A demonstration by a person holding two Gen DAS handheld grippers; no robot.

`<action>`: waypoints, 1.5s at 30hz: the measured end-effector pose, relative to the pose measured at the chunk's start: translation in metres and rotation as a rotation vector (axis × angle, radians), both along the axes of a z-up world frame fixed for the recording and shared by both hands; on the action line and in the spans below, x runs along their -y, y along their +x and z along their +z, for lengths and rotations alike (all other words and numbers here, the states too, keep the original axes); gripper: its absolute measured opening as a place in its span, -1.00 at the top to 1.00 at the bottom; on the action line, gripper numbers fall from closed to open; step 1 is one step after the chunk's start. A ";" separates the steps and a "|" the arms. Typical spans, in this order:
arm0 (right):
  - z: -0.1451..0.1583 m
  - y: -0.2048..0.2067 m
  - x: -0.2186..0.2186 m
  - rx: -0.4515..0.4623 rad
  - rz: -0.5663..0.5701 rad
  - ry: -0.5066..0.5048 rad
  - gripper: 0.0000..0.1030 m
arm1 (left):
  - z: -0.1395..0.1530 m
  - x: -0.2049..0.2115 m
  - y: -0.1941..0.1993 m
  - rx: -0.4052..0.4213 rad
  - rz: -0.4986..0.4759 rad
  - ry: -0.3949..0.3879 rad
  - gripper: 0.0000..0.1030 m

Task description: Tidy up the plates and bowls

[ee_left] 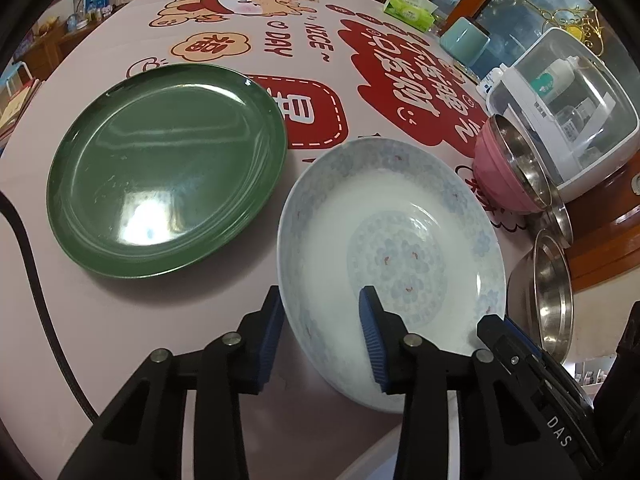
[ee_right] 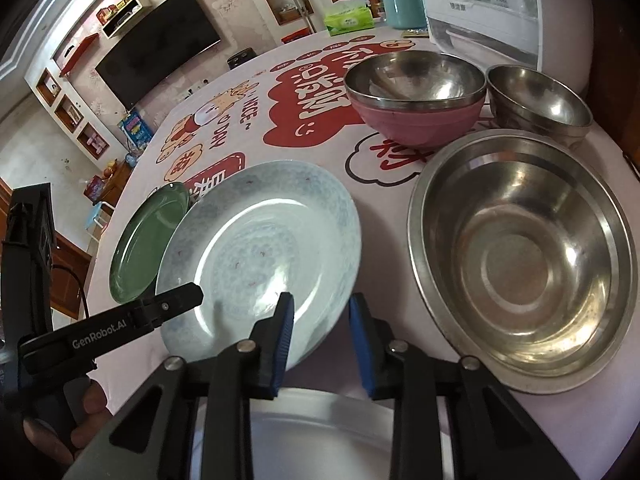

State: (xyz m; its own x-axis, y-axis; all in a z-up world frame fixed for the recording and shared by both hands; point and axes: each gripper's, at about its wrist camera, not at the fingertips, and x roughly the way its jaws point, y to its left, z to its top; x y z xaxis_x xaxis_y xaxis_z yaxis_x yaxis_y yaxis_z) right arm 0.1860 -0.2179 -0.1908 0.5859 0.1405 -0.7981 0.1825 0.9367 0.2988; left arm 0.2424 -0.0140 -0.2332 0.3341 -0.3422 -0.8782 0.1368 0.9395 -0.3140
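Observation:
A white plate with a pale blue flower pattern point(ee_left: 392, 232) point(ee_right: 260, 240) hangs tilted over the pink tablecloth. My left gripper point(ee_left: 320, 296) is shut on its near left rim, one pad outside and one inside the dish. On the near right rim my right gripper point(ee_right: 321, 300) is shut too, one pad on top and one underneath. Each gripper shows in the other's view, the left gripper point(ee_right: 176, 304) and the right gripper point(ee_left: 500, 332). To the left lies a green plate point(ee_left: 160, 168) point(ee_right: 148, 240). A plain white plate point(ee_right: 304, 420) lies under my right gripper.
A large steel basin point(ee_right: 520, 252) sits right of the flowered plate. Behind it stand a pink bowl with a steel bowl inside point(ee_right: 416, 120) and another steel bowl point(ee_right: 536, 100). A white lidded box point(ee_left: 568, 108), a teal mug point(ee_left: 464, 44) and a tissue pack point(ee_left: 408, 8) line the far right edge.

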 end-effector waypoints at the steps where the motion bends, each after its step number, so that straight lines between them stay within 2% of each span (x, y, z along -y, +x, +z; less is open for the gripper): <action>1: 0.000 0.000 0.000 0.001 -0.001 -0.002 0.46 | -0.001 0.001 0.001 0.003 0.001 0.004 0.37; 5: -0.003 0.003 0.001 -0.004 -0.013 -0.023 0.58 | -0.003 0.002 0.002 0.008 0.006 0.016 0.46; 12: -0.011 0.013 0.008 -0.026 -0.011 -0.006 0.72 | -0.004 0.004 0.004 0.025 -0.007 0.044 0.46; 26: -0.015 0.012 0.017 0.017 0.018 0.053 0.73 | -0.003 0.010 0.002 0.045 -0.016 0.088 0.48; 36: -0.011 0.007 0.017 0.047 0.046 0.040 0.74 | 0.000 0.005 -0.003 0.054 -0.023 0.086 0.54; 45: 0.002 -0.005 0.016 0.078 0.069 0.022 0.74 | 0.016 0.003 -0.019 0.093 -0.044 0.092 0.54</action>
State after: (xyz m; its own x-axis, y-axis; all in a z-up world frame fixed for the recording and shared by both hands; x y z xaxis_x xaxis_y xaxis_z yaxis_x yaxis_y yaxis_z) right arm 0.1814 -0.2334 -0.1887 0.6342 0.2000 -0.7469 0.0927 0.9393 0.3302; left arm 0.2233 -0.0165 -0.2172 0.4024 -0.2775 -0.8724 0.2030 0.9563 -0.2105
